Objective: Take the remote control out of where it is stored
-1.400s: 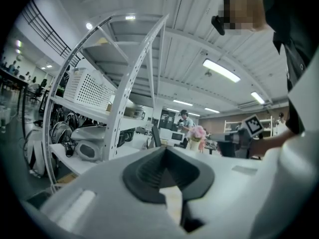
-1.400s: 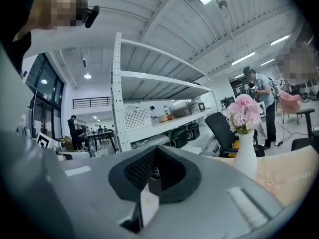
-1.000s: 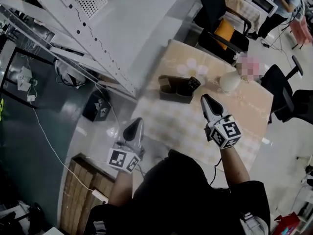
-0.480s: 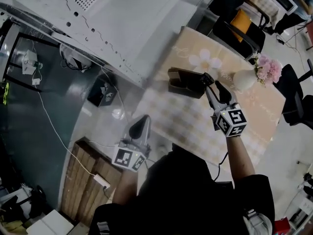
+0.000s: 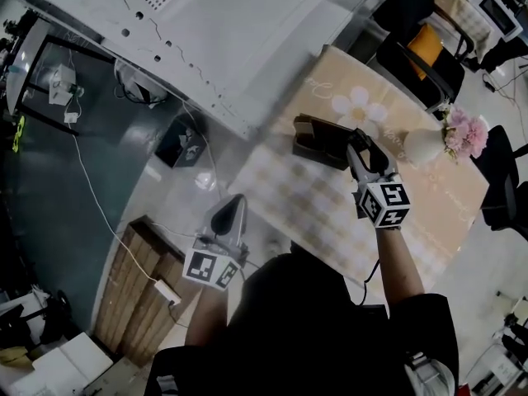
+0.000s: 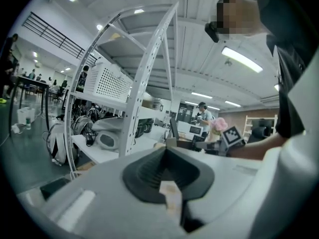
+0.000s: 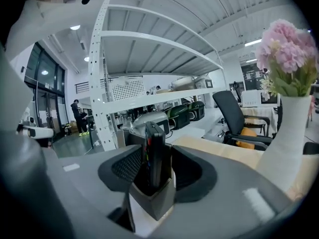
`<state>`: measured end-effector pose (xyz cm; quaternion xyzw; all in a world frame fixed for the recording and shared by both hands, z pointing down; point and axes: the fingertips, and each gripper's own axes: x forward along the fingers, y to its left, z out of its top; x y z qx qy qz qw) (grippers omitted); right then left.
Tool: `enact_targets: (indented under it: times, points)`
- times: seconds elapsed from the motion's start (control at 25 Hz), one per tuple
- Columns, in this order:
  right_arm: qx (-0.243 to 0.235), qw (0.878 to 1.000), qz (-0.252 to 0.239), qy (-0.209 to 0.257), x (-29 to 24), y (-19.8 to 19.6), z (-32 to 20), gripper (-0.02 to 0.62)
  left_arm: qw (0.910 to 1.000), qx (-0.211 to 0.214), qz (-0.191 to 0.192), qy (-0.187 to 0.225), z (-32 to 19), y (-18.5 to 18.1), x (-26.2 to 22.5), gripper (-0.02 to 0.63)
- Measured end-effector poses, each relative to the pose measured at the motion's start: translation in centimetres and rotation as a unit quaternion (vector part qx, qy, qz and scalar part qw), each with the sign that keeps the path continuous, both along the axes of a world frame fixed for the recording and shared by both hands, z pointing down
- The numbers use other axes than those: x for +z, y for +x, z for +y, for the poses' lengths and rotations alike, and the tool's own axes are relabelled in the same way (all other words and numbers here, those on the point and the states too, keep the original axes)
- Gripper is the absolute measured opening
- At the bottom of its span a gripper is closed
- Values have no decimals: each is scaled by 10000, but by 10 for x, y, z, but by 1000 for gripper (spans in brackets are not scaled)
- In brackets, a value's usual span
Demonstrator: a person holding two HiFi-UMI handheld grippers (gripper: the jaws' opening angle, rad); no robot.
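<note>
A black remote control (image 7: pixel 154 148) stands upright in a brown holder (image 7: pixel 155 203) on the patterned table (image 5: pixel 322 209). My right gripper (image 7: pixel 155 169) has a jaw on each side of the remote, and the jaws are opening. A gap shows between each pad and the remote. In the head view the right gripper (image 5: pixel 365 148) reaches the right end of the holder (image 5: pixel 318 139). My left gripper (image 5: pixel 228 215) hangs off the table's left edge above the floor, jaws shut on nothing. The left gripper (image 6: pixel 167 156) shows the same in its own view.
A white vase (image 5: pixel 425 145) with pink flowers (image 5: pixel 464 133) stands right of the holder. A white shelving rack (image 5: pixel 206 40) runs along the far left. Black office chairs (image 5: pixel 429 52) sit behind the table. A wooden crate (image 5: pixel 140 295) and cables lie on the floor at left.
My right gripper moved forward to the holder and its jaws spread around the remote. The left gripper stayed near the table's left edge. The head view shifted.
</note>
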<state>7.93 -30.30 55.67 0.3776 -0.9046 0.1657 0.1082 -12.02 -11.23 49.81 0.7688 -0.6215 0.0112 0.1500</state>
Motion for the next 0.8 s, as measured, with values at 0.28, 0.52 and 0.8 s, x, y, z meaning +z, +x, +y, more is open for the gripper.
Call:
enact_targets:
  times: [0.28,0.52,0.8]
  points:
    - [68,10000,-6,-21,4,1,-2,175,9998,-99,-118,-124,3,0,1,3]
    - [162,9999,31,-23,2,3,-1,161,9998,-115,-127,-43,1,9,-7,3]
    - [372,9991,190,-41,-1,4,6,124,9999,-54,-160,14,15,-2,-12,3]
